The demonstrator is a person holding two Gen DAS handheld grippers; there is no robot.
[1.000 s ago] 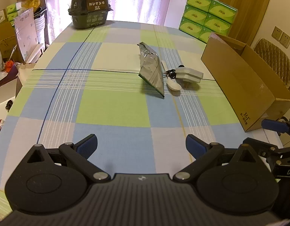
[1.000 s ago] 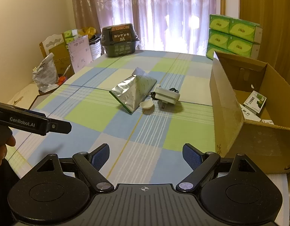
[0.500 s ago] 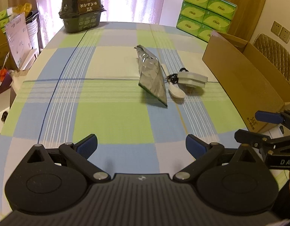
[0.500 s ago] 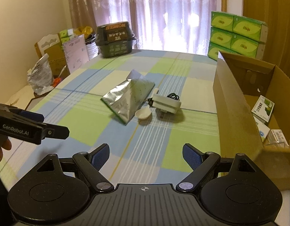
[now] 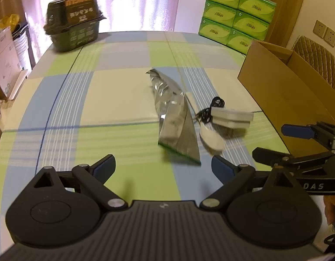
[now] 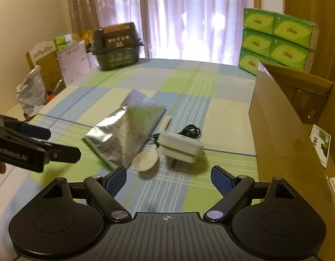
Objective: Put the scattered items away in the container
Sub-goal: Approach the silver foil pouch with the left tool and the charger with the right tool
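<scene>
On the desk [image 5: 65,113], covered by a checked cloth of green, blue and cream, three loose items lie close together near the middle: a silver foil pouch [image 5: 175,121], a white spoon [image 5: 211,138] whose bowl sits just beside the pouch's near corner, and a white charger block [image 5: 231,117] with a black cable [image 5: 211,108] coiled behind it. The spoon's bowl lies between the pouch and the charger. An open cardboard box [image 5: 282,95] stands at the right side of the desk, well apart from the three items; in the right wrist view small printed packets [image 6: 320,145] lie inside it.

The left hand-held gripper [image 5: 163,167] hovers above the cloth short of the pouch, fingers spread wide and grasping nothing. The right hand-held gripper [image 6: 168,179] hangs above the near edge of the desk, likewise released and empty, with the spoon and charger just ahead of its blue pads [image 6: 220,181].

A dark green tub [image 5: 75,30] sits at the far left corner, and green tissue packs [image 5: 234,15] are stacked beyond the far edge.
</scene>
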